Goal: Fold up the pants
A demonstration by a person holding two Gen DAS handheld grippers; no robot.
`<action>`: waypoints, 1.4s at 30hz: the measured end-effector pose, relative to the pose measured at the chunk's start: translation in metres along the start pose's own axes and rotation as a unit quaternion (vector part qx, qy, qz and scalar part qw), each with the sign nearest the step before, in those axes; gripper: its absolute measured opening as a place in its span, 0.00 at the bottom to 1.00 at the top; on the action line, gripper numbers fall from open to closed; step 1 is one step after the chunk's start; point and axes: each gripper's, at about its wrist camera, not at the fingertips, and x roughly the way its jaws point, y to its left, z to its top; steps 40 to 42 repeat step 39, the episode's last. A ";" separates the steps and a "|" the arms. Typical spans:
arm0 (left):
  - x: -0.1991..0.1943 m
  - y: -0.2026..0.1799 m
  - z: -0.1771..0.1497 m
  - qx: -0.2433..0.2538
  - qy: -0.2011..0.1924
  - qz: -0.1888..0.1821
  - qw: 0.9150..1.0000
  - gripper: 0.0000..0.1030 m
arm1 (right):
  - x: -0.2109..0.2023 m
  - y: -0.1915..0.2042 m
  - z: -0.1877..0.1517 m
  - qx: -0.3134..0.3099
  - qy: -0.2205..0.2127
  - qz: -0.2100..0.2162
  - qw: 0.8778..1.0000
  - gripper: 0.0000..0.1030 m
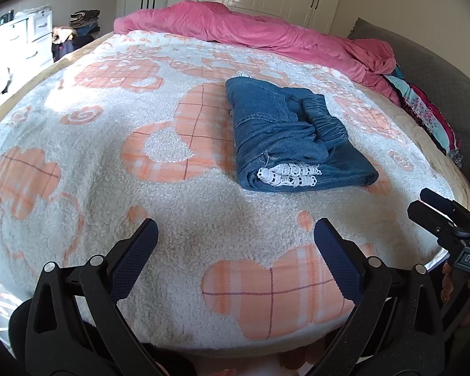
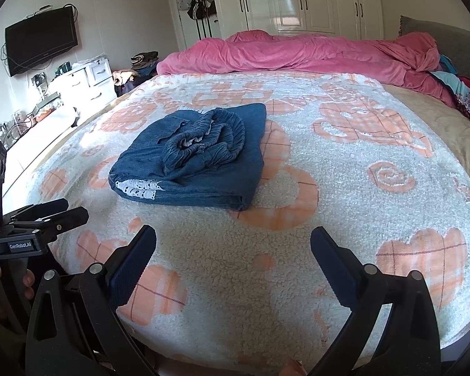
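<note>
Bedroom w/ fleece blanket (image 1: pixel 87 144) as work surface, pants (image 1: pixel 285 138) lying mid-bed in compact folded bundle, well apart from left gripper (image 1: pixel 235 257) & right gripper (image 2: pixel 233 260), both jaws wide open, holding nothing, probably since fold looks done.

Both wrist cameras sit low at the bed's (image 1: pixel 78 188) near edge, facing 12 o'clock across it. They share the folded pants (image 1: pixel 294 138), nearby.
</note>
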 end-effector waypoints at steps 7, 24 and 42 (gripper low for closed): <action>0.001 0.000 0.001 0.003 0.002 0.000 1.000 0.91 | 0.002 -0.002 0.000 0.001 0.002 -0.003 1.000 0.96; 0.019 0.030 0.022 -0.002 0.022 0.107 0.994 0.91 | 0.008 -0.064 0.024 0.037 -0.002 -0.084 0.996 0.96; 0.125 0.212 0.129 -0.062 0.063 0.191 0.978 0.92 | 0.106 -0.337 0.080 0.203 0.120 -0.270 0.934 0.96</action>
